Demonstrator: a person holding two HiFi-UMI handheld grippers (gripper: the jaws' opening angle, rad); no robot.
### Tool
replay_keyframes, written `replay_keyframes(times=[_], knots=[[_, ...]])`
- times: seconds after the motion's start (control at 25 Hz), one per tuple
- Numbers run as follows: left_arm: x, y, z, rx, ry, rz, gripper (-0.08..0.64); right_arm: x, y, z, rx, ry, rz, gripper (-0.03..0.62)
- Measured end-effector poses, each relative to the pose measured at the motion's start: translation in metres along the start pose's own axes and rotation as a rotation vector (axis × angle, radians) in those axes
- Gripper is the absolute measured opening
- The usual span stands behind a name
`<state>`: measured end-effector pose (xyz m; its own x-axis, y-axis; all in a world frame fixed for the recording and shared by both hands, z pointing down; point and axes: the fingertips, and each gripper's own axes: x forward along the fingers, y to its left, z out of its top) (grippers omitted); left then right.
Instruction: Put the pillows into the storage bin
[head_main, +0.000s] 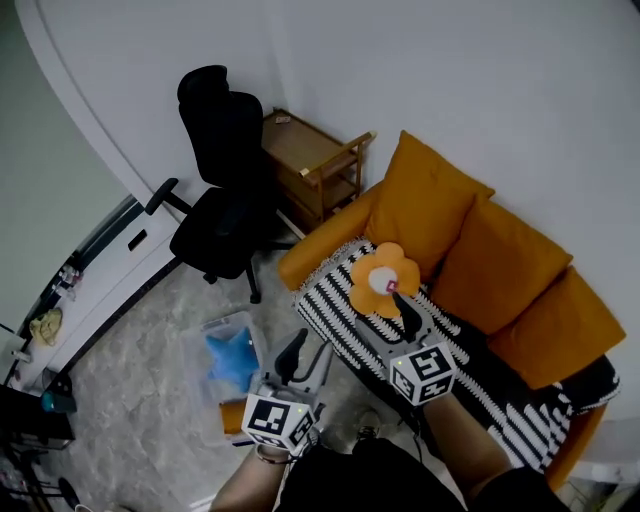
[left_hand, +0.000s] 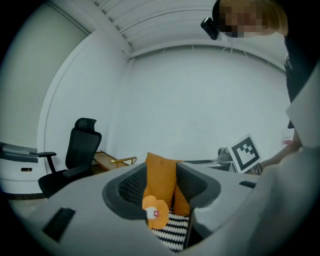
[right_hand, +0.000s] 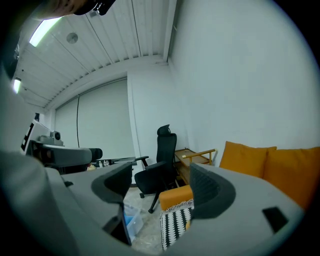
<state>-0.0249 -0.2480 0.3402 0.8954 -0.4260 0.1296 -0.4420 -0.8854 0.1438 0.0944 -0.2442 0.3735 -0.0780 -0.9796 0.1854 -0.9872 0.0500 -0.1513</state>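
Note:
An orange flower-shaped pillow lies on the striped blanket of the orange sofa. A clear storage bin stands on the floor to the sofa's left, with a blue star pillow in it. My right gripper hovers just short of the flower pillow, open and empty. My left gripper is lower, between bin and sofa, also open with nothing in it. In the left gripper view the flower pillow shows beyond the open gripper. The right gripper faces the bin.
Large orange back cushions line the sofa. A black office chair and a low wooden side table stand beyond the sofa's left end. A white cabinet runs along the left wall. The floor is grey marble.

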Motion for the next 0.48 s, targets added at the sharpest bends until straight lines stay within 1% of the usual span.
replay_keyframes(times=[0.16, 0.36, 0.48], knots=[[0.025, -0.022, 0.003, 0.025, 0.011, -0.068, 0.169, -0.019, -0.035, -0.003, 0.036, -0.004, -0.078, 0.357], [0.054, -0.034, -0.004, 0.012, 0.027, -0.14, 0.169, -0.037, -0.071, -0.011, 0.069, -0.002, -0.178, 0.356], [0.074, -0.034, -0.01, 0.001, 0.038, -0.19, 0.169, -0.037, -0.09, -0.018, 0.086, 0.012, -0.231, 0.356]])
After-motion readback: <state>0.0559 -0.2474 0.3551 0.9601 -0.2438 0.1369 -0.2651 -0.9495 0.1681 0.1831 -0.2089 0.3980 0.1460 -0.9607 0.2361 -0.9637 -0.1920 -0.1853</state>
